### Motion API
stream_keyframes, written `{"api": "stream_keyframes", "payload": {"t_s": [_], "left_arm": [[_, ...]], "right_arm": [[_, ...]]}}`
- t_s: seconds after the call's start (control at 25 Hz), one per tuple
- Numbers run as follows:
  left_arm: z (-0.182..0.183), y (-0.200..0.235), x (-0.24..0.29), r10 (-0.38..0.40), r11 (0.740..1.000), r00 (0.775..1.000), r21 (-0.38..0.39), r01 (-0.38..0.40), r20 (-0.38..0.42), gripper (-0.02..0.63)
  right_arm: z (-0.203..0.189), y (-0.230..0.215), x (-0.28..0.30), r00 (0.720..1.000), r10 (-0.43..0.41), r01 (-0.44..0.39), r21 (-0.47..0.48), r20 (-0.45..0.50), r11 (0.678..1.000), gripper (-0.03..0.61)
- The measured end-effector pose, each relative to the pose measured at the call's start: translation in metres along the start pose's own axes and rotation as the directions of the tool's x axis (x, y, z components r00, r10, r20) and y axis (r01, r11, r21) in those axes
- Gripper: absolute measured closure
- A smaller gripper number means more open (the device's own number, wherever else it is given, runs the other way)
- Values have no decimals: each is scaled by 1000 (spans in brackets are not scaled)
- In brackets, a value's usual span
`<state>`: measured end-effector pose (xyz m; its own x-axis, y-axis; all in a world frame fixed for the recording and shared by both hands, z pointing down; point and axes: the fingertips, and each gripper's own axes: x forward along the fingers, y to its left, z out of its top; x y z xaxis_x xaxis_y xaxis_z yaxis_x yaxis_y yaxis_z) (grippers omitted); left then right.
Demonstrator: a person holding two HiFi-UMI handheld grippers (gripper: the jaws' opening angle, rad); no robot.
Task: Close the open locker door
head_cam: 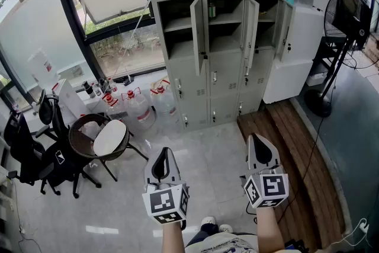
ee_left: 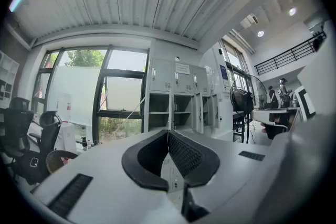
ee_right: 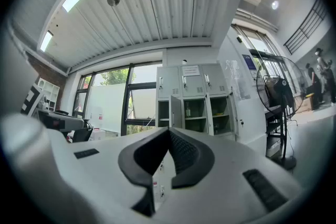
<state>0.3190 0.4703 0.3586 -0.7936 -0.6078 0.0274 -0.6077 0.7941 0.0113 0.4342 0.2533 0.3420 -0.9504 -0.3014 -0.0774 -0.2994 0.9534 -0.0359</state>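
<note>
No print can be read from here. A paper notice [ee_right: 190, 70] on the top row of the grey lockers [head_cam: 214, 77] is too small to make out, and the gripper cubes carry only black-and-white square markers. The lockers stand against the far wall beside the window [head_cam: 112, 3]. Three doors in their second row hang ajar. The leftmost open locker door [head_cam: 196, 26] stands upright, swung out edge-on towards the room. A green bottle [head_cam: 211, 9] sits in the middle compartment. Water jugs [head_cam: 139, 106] crowd the floor at the lockers' left foot, with a round stool [head_cam: 100, 139] nearer and a standing fan [head_cam: 349, 15] off right. The left gripper [head_cam: 161, 154] and right gripper [head_cam: 258, 142] are held level, well apart from the lockers, each pressed fully together on nothing.
</note>
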Motion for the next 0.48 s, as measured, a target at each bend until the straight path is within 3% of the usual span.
{"api": "stream_keyframes", "payload": {"t_s": [0.48], "left_arm": [[0,12,17,2,1000,1000,1,-2,0,606]], "right_arm": [[-3,6,19,1000,0,0,-1,4,1000,583]]}}
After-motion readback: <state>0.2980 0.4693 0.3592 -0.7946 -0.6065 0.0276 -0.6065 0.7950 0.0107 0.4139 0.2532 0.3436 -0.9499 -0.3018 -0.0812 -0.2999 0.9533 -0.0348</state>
